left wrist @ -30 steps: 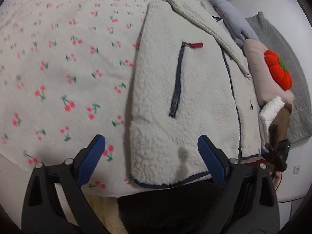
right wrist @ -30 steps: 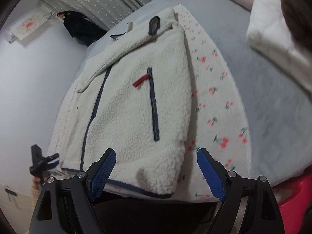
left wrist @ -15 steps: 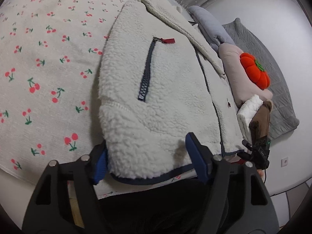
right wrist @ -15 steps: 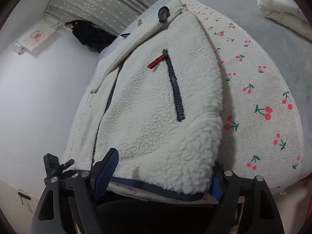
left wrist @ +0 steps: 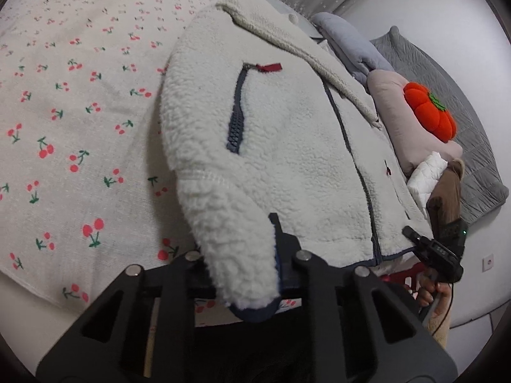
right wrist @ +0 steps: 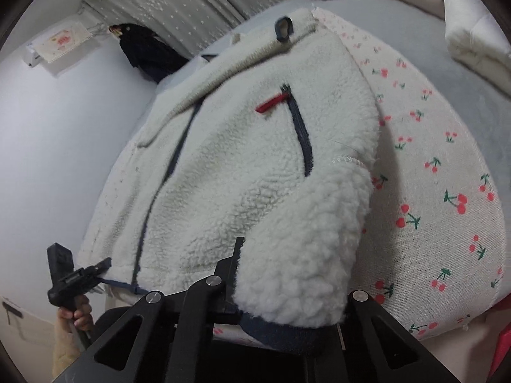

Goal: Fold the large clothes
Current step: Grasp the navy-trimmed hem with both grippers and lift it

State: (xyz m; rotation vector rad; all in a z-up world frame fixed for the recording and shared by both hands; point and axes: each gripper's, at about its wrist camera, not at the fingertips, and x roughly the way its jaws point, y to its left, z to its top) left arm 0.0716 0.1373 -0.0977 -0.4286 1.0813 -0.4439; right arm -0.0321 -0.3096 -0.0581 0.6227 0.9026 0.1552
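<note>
Fleece jacket [left wrist: 287, 146], cream with navy trim, lies front up on a cherry-print blanket [left wrist: 70, 121] spread over the bed. Left gripper [left wrist: 246, 274] is closing its jaws on the jacket's near hem corner, pile bunched between them. Right gripper [right wrist: 287, 300] has its jaws clamped on the opposite hem corner, though thick fleece hides the pads. A tomato-shaped cushion [left wrist: 429, 111] sits on pillows beyond.
</note>
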